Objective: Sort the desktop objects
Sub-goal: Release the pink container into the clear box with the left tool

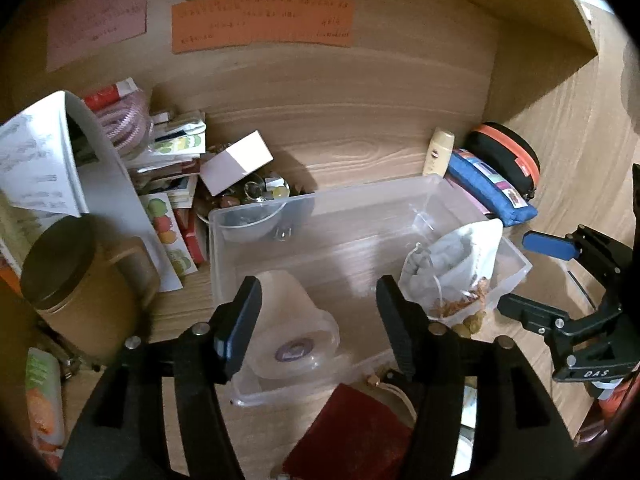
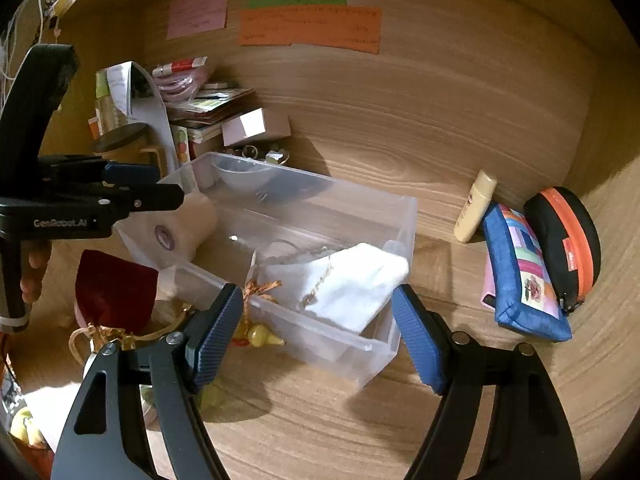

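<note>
A clear plastic bin [image 1: 516,268] [image 2: 404,216] stands on the wooden desk. Inside lie a pale lidded cup on its side [image 1: 296,328] [image 2: 188,224] and a white drawstring pouch [image 1: 452,264] [image 2: 352,280]. My left gripper [image 1: 320,312] is open over the bin's near end, its fingers either side of the cup. My right gripper [image 2: 320,324] is open just before the bin, facing the pouch; it also shows in the left wrist view [image 1: 532,272]. A dark red velvet pouch [image 1: 356,432] [image 2: 116,288] lies outside the bin.
A blue pencil case [image 2: 520,280], a black and orange zip case [image 2: 564,240] and a cream tube [image 2: 476,208] lie right of the bin. A lidded brown mug [image 1: 80,280], papers, card packs and a small box [image 1: 236,160] crowd the left. Coloured notes hang on the back panel [image 1: 360,100].
</note>
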Motion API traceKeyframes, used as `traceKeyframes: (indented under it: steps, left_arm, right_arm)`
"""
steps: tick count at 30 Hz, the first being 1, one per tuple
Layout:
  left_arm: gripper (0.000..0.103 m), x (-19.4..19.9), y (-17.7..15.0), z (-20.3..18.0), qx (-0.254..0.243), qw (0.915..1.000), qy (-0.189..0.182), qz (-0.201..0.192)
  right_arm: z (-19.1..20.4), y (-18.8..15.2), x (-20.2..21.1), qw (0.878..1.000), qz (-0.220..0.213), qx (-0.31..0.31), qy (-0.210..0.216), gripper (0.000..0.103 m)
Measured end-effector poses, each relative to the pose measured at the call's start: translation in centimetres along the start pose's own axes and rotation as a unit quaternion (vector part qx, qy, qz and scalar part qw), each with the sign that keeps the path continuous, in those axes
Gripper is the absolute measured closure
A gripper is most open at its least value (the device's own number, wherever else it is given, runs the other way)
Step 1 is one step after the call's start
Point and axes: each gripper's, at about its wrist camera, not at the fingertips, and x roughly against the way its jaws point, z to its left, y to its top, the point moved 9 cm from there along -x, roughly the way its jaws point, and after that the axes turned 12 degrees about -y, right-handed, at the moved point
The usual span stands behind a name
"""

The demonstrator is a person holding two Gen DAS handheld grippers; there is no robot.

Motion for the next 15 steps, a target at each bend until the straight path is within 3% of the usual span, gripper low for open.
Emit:
traceKeyframes:
  steps: [15]
  left_arm:
    - [0.024, 5.4, -2.7, 0.2, 0.013, 0.9992, 0.023, -0.029]
  right_arm:
    - [1.5, -0.7, 4.7, 0.999, -0.028, -0.011, 0.015, 0.021]
